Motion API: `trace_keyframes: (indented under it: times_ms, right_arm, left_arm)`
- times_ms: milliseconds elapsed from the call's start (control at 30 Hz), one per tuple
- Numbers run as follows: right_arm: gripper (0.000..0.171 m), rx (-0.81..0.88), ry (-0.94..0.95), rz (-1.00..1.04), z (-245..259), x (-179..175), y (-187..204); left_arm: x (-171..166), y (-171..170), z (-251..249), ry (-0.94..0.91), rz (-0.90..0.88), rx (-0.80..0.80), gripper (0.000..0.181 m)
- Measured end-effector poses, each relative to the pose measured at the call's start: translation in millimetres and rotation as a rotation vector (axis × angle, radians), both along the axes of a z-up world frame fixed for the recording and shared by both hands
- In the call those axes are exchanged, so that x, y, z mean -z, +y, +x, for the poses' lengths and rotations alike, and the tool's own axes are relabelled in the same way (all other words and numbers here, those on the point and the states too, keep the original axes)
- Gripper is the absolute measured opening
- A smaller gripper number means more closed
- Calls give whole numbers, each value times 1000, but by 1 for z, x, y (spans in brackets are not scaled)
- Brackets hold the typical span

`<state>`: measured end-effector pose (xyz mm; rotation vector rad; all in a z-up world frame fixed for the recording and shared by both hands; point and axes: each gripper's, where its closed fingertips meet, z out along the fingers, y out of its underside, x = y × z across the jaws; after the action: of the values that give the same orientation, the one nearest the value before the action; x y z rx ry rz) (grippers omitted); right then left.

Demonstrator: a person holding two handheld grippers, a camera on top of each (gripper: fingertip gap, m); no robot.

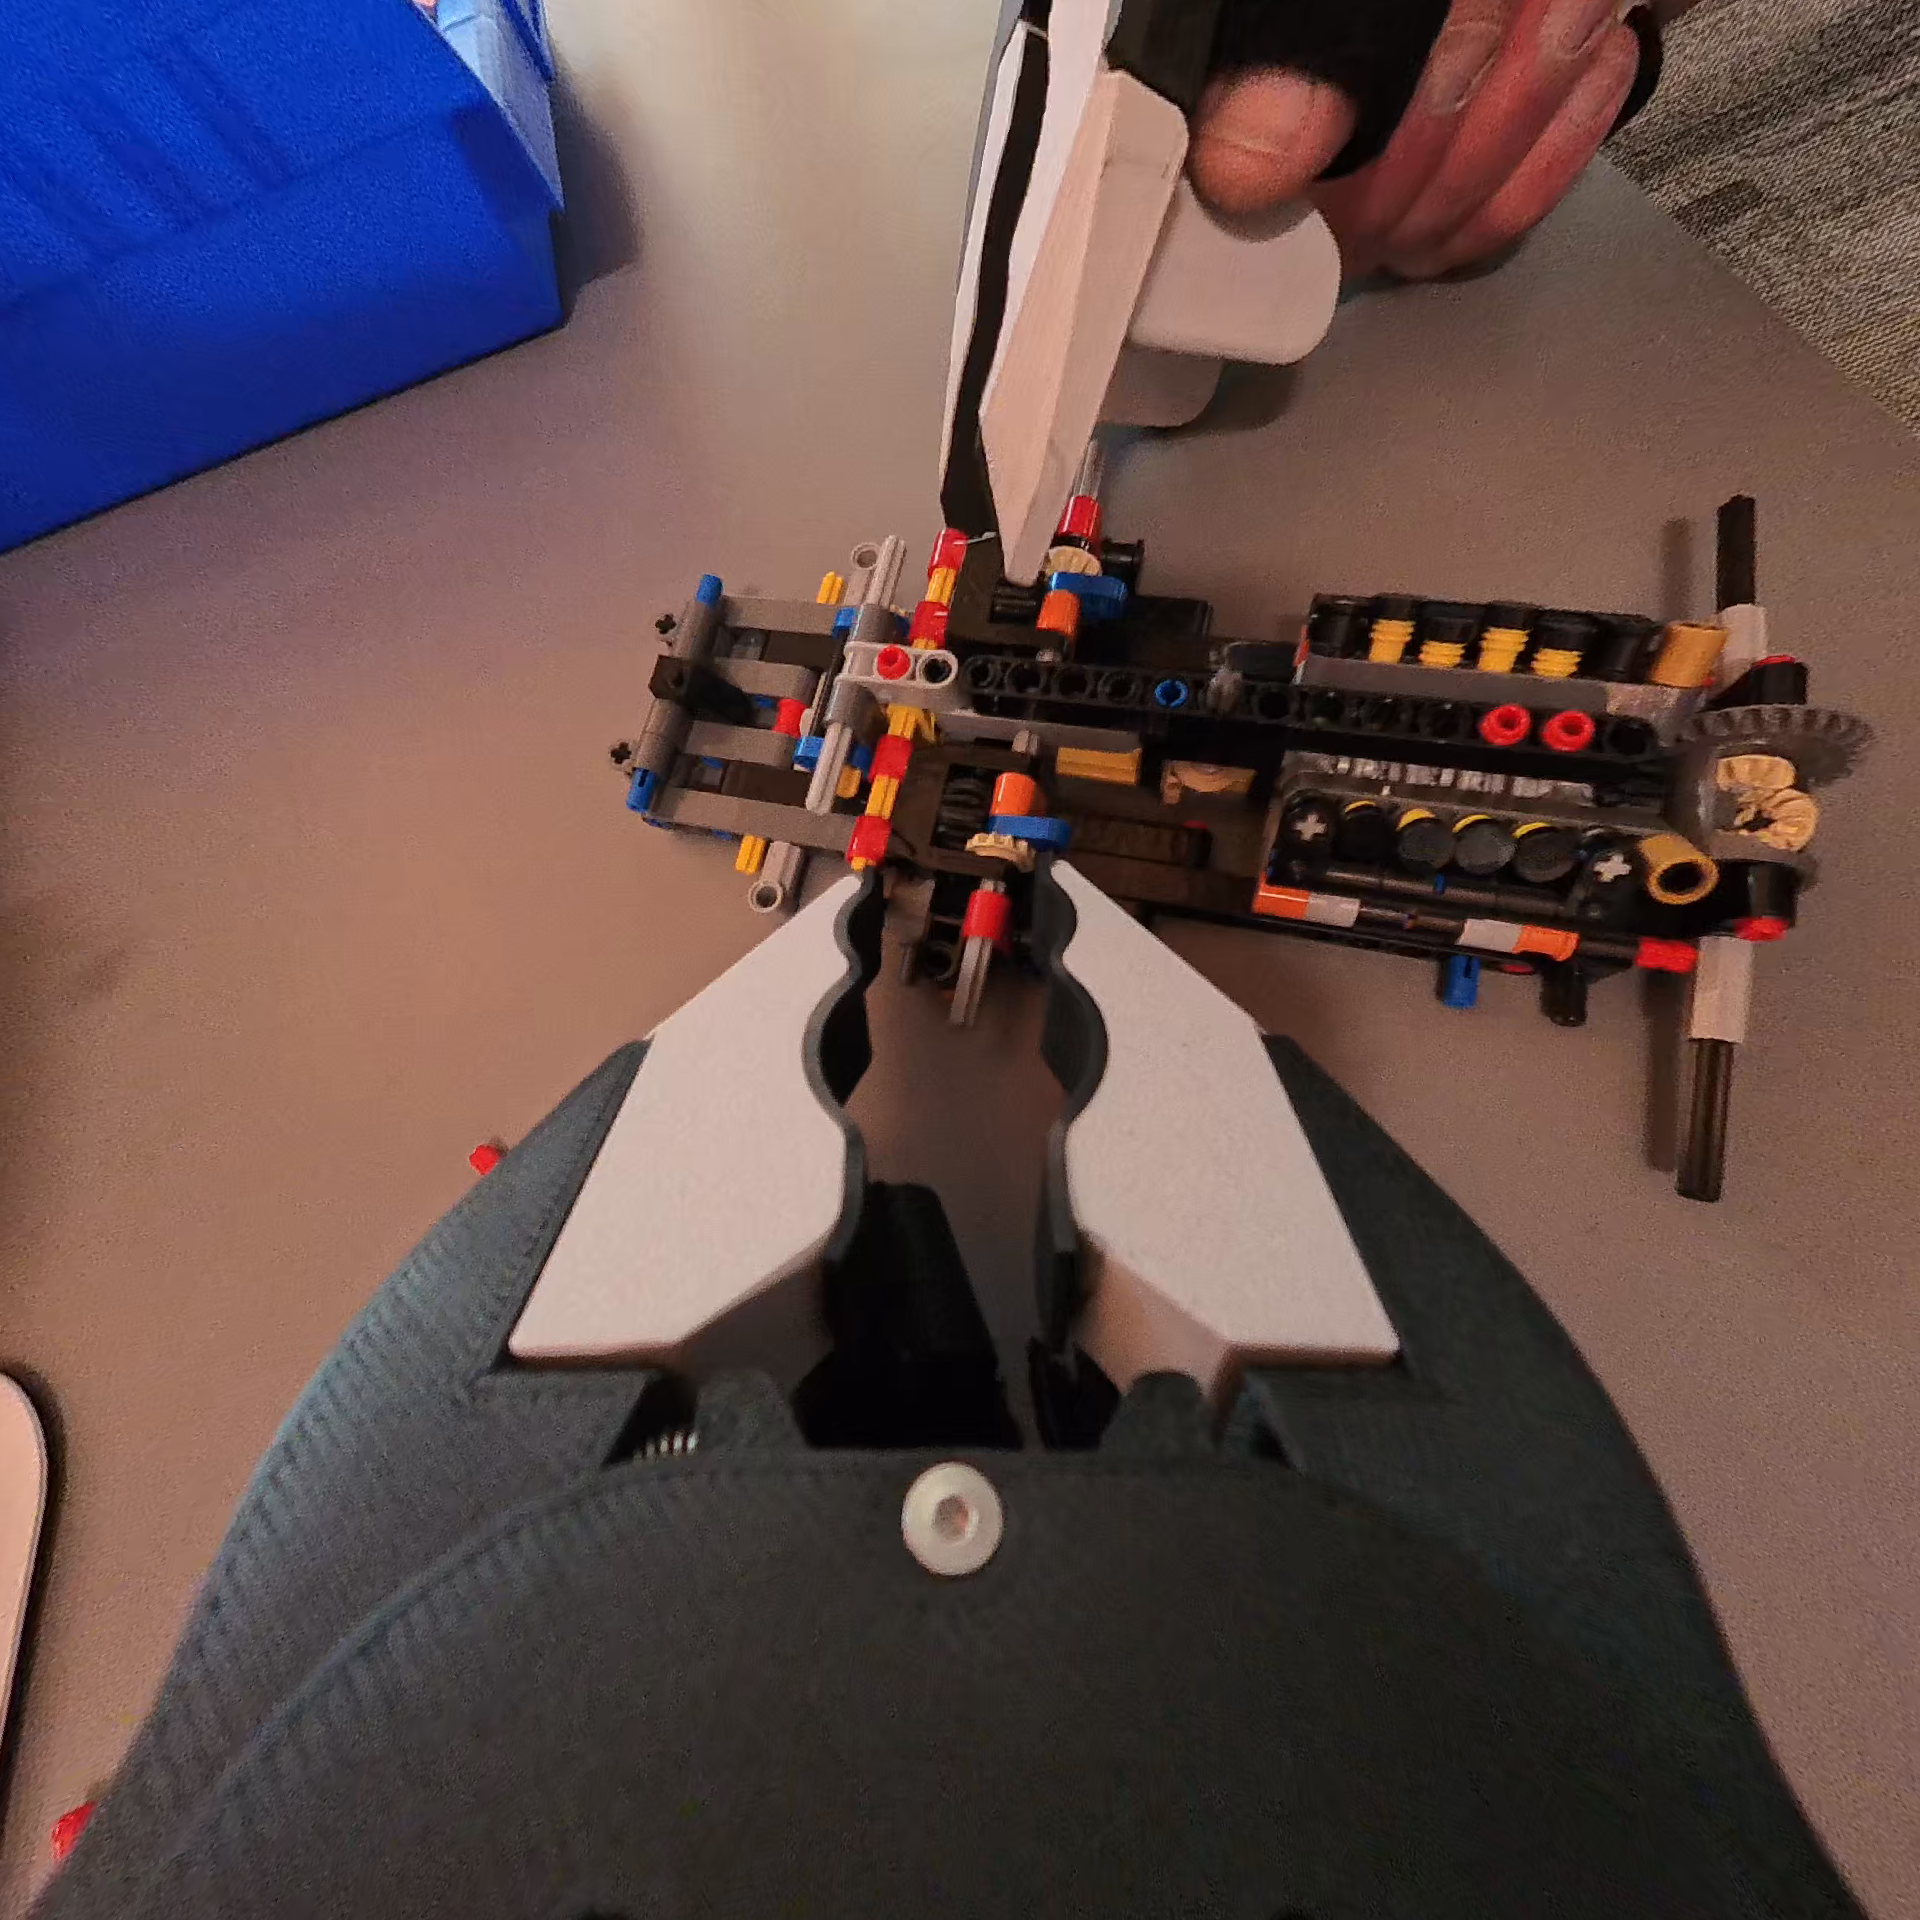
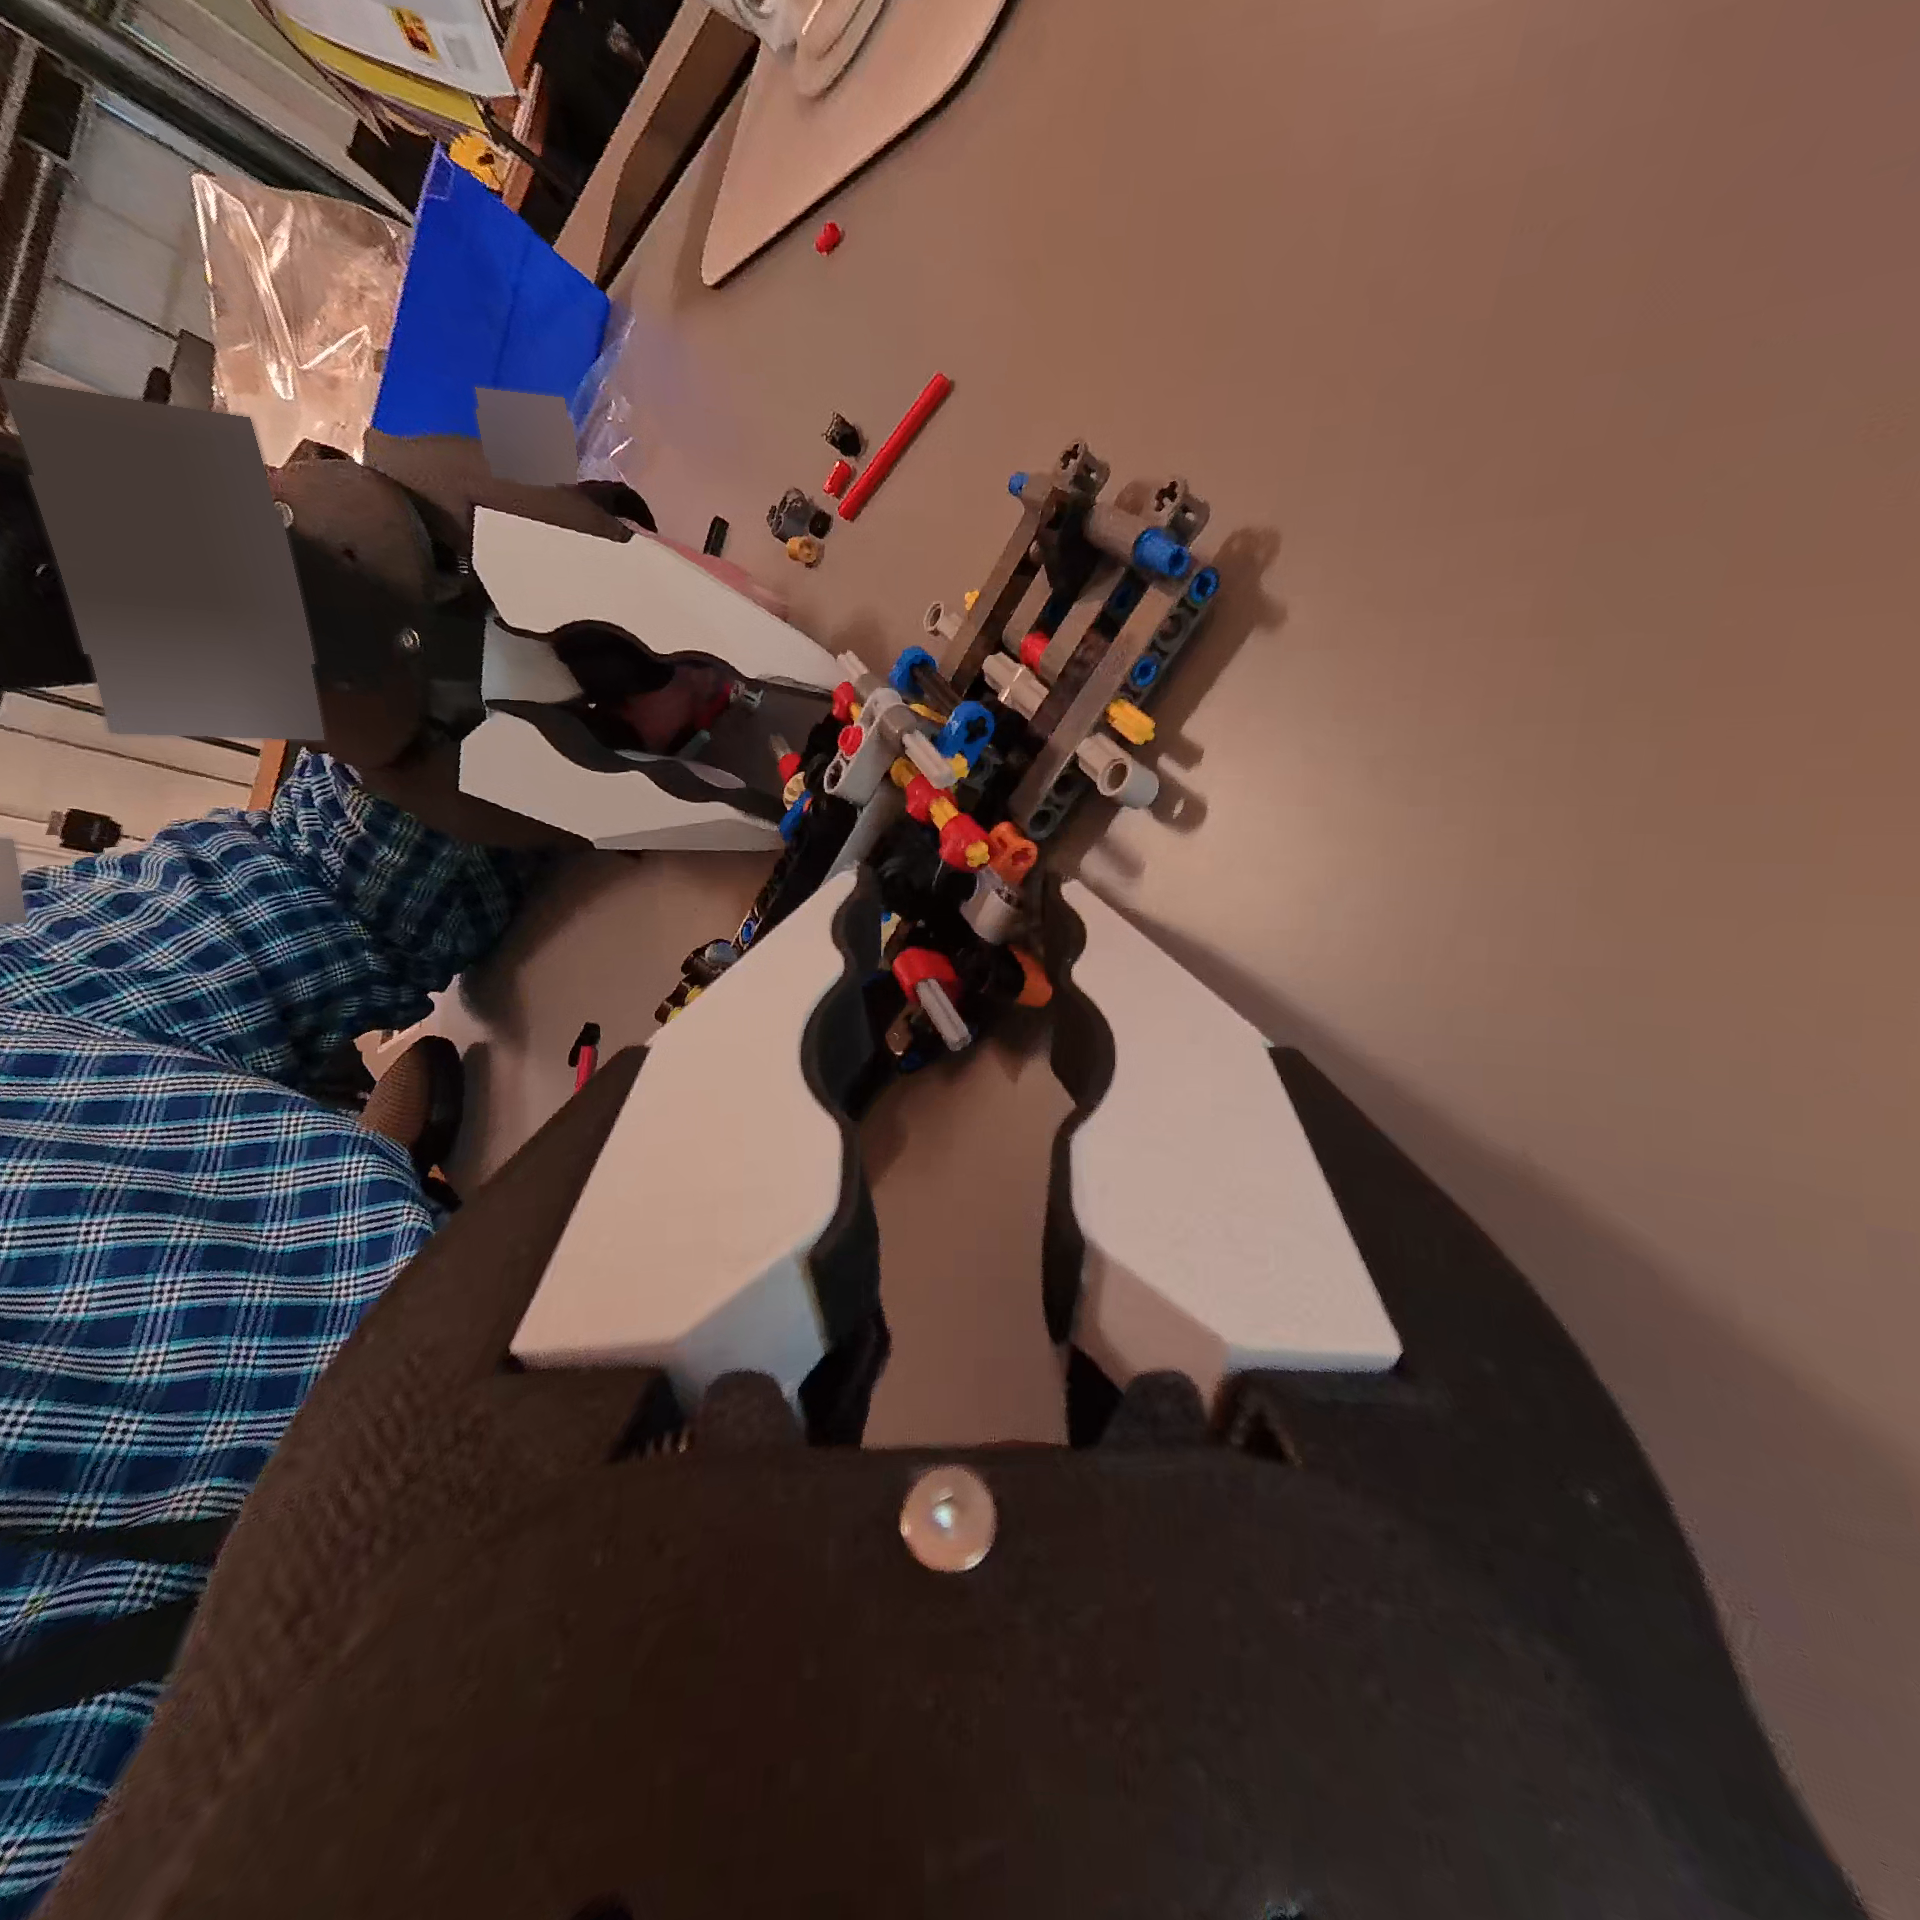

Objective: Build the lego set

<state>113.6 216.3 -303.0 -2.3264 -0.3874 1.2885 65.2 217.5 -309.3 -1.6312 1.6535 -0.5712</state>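
A long Lego Technic chassis (image 1: 1143, 707) of black, grey, yellow, red and blue parts lies flat on the brown table (image 1: 312, 935). My left gripper (image 1: 961, 883) is open. Its fingers flank a stub with a red bush on a grey axle (image 1: 985, 916) on the chassis's near side. My right gripper (image 2: 958, 883) is open and straddles the matching red bush and axle (image 2: 920, 971) on the opposite side of the chassis (image 2: 1081, 665). The right gripper's tip (image 1: 1013, 561) comes down from above in the left wrist view. The left gripper (image 2: 805, 743) shows opposite in the right wrist view.
A blue bin (image 1: 260, 260) stands at the far left. Loose parts lie beyond the chassis: a long red axle (image 2: 896, 445), small connectors (image 2: 800, 520) and a red bush (image 2: 826, 237). A person's hand (image 1: 1455, 135) and plaid sleeve (image 2: 187, 1091) are close by. The left gripper's tips are roughly 6 cm from the right gripper's.
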Motion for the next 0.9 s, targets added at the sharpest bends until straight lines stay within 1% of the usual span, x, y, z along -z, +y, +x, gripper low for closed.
trace_keyframes:
  times_ms: [500,600,700,900]
  right_arm:
    - [28,-13,-77,39,-3,4,-1]
    - [28,-11,-79,47,-4,4,0]
    - [27,-4,-21,23,-2,0,1]
    - [25,-19,-56,43,1,-1,-1]
  left_arm:
    - [0,1,1,-4,6,1,28]
    - [0,1,1,-4,10,0,28]
    - [1,1,0,2,18,1,28]
    - [1,1,1,1,14,0,28]
